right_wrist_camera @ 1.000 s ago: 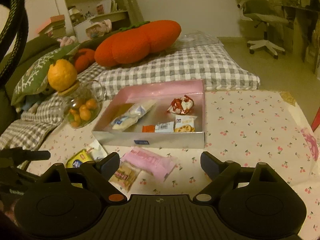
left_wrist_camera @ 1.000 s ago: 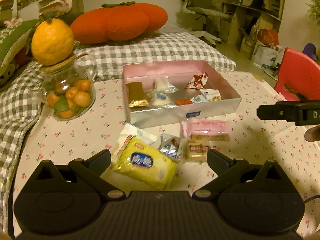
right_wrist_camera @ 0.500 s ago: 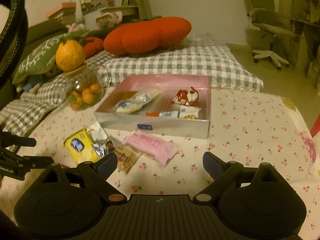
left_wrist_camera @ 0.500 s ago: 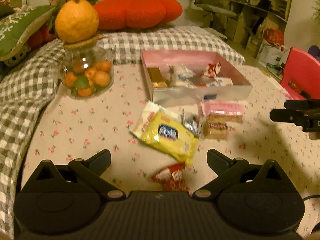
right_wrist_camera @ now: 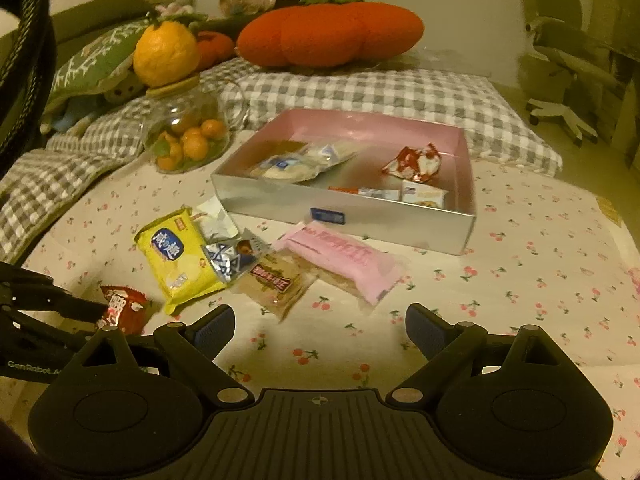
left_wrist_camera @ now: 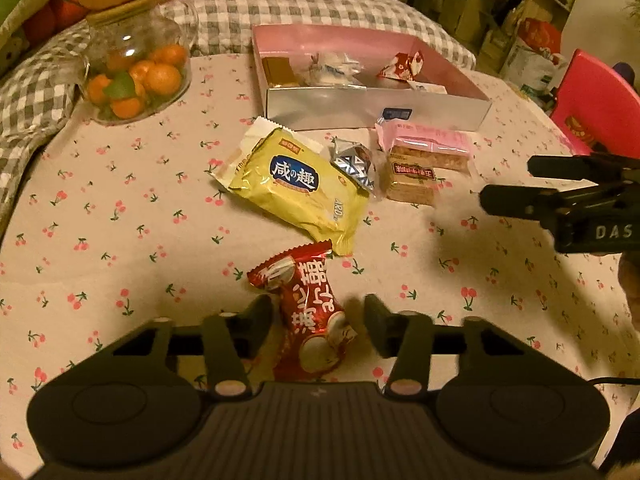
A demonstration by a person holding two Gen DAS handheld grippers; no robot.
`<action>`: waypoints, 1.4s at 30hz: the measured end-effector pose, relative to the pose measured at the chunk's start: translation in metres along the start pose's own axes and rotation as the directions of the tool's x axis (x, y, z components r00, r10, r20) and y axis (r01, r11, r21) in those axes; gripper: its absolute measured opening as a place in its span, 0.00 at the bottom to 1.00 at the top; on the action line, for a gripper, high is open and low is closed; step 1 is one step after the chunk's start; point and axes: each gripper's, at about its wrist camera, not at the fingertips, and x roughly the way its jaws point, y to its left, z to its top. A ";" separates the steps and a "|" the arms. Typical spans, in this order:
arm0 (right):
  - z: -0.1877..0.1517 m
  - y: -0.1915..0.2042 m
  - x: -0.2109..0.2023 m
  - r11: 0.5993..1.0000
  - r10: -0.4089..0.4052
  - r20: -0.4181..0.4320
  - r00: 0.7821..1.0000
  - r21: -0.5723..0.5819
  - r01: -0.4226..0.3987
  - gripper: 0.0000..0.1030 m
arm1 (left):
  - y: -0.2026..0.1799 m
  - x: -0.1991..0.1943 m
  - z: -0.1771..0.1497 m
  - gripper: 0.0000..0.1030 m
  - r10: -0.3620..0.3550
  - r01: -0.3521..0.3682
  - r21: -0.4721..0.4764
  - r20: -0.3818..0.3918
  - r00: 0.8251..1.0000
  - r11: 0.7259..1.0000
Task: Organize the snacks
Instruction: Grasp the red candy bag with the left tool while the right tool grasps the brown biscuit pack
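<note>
A red snack packet (left_wrist_camera: 312,312) lies on the cherry-print tablecloth between the fingers of my left gripper (left_wrist_camera: 318,314). Its jaws are closing around it, with a small gap still showing at the right finger. From the right wrist view the same red packet (right_wrist_camera: 120,308) sits in my left gripper (right_wrist_camera: 98,320). My right gripper (right_wrist_camera: 320,326) hangs open and empty over the cloth, just short of a brown cake packet (right_wrist_camera: 276,280). A yellow packet (left_wrist_camera: 296,184), a silver-blue packet (left_wrist_camera: 354,162) and a pink packet (left_wrist_camera: 428,140) lie before the pink box (left_wrist_camera: 376,108), which holds several snacks.
A glass jar (left_wrist_camera: 136,72) of small oranges stands left of the box, a big orange on its lid. Behind are a checked blanket (right_wrist_camera: 380,92) and an orange cushion (right_wrist_camera: 332,32). A red chair (left_wrist_camera: 596,108) stands at the right.
My left gripper has sunk toward the table and its jaws have narrowed around the red packet. My right gripper has come lower and nearer the loose packets, still open.
</note>
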 end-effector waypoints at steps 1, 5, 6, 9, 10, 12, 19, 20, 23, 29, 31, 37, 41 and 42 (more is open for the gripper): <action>0.001 0.002 0.002 1.000 0.003 -0.004 1.000 -0.002 -0.003 0.91 | 0.001 0.000 0.000 0.36 0.002 -0.002 -0.003 -0.002 1.000 1.000; 0.004 0.008 0.015 1.000 0.021 -0.031 0.999 0.008 -0.021 0.91 | 0.004 0.001 0.001 0.30 0.014 -0.014 -0.018 -0.007 1.000 1.000; 0.004 0.010 0.018 1.000 0.024 -0.038 0.999 0.012 -0.024 0.91 | 0.004 0.001 0.002 0.30 0.020 -0.020 -0.020 -0.006 1.000 1.000; 0.007 0.014 0.029 0.999 0.032 -0.055 0.998 0.023 -0.031 0.91 | 0.005 0.000 0.004 0.28 0.036 -0.037 -0.019 -0.007 0.999 0.999; 0.008 0.015 0.033 0.999 0.034 -0.061 0.998 0.029 -0.032 0.91 | 0.005 0.001 0.004 0.28 0.036 -0.036 -0.018 -0.008 0.999 0.999; 0.011 0.017 0.039 0.999 0.038 -0.071 0.997 0.038 -0.036 0.91 | 0.006 0.001 0.005 0.28 0.032 -0.032 -0.022 -0.010 0.999 0.999; 0.018 0.022 0.059 0.996 0.045 -0.082 0.996 0.074 -0.039 0.91 | 0.008 0.001 0.007 0.27 0.027 -0.027 -0.022 -0.014 1.000 0.999; 0.020 0.022 0.061 0.996 0.046 -0.081 0.996 0.084 -0.039 0.90 | 0.009 0.001 0.007 0.27 0.025 -0.026 -0.022 -0.015 1.000 0.999; 0.023 0.021 0.068 0.993 0.056 -0.086 0.995 0.112 -0.047 0.89 | 0.010 0.001 0.007 0.27 0.023 -0.023 -0.024 -0.016 1.000 0.999; 0.026 0.022 0.075 0.993 0.050 -0.088 0.995 0.115 -0.040 0.66 | 0.011 0.001 0.007 0.27 0.020 -0.020 -0.025 -0.018 1.000 0.999; 0.027 0.022 0.075 0.994 0.037 -0.085 0.996 0.108 -0.028 0.54 | 0.011 0.001 0.007 0.28 0.020 -0.020 -0.024 -0.018 1.000 0.999; 0.026 0.021 0.069 0.995 0.039 -0.081 0.996 0.091 -0.031 0.47 | 0.008 0.001 0.006 0.27 0.025 -0.025 -0.004 -0.013 1.000 1.000; 0.021 0.016 0.062 0.996 0.045 -0.083 0.996 0.084 -0.038 0.47 | 0.005 0.000 0.005 0.27 0.006 -0.006 0.012 -0.013 1.000 1.000; 0.020 0.014 0.060 0.996 0.045 -0.084 0.995 0.082 -0.039 0.47 | 0.004 0.000 0.004 0.27 0.001 0.000 0.019 -0.013 1.000 1.000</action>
